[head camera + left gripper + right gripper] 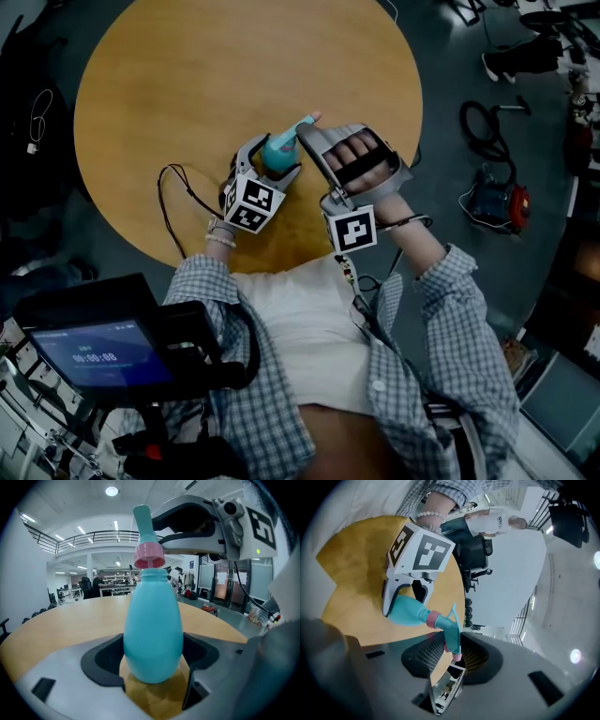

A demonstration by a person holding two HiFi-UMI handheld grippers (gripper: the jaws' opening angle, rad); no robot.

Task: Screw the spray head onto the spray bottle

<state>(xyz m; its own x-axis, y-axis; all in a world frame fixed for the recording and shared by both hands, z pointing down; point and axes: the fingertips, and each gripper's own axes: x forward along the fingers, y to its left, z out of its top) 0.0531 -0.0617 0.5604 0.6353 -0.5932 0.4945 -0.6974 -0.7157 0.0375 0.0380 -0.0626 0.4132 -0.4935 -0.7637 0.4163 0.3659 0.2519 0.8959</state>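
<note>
A teal spray bottle point(277, 151) stands on the round wooden table point(169, 94) near its front edge. My left gripper point(271, 163) is shut on the bottle's belly point(152, 625), one jaw on each side. The spray head point(143, 520), teal with a pink collar point(149, 555), sits on the bottle's neck. My right gripper point(310, 141) comes in from the right, rolled on its side, and is shut on the spray head point(452, 631). In the right gripper view the bottle point(407, 611) lies below the left gripper's marker cube point(421, 551). The right gripper point(453, 656) has a dark pad on each side of the head.
A thin black cable point(174, 204) loops over the table's front edge, left of the left gripper. On the grey floor to the right lie a coiled black cable point(480, 122) and a red and blue tool point(499, 201). A screen device point(98, 354) hangs at lower left.
</note>
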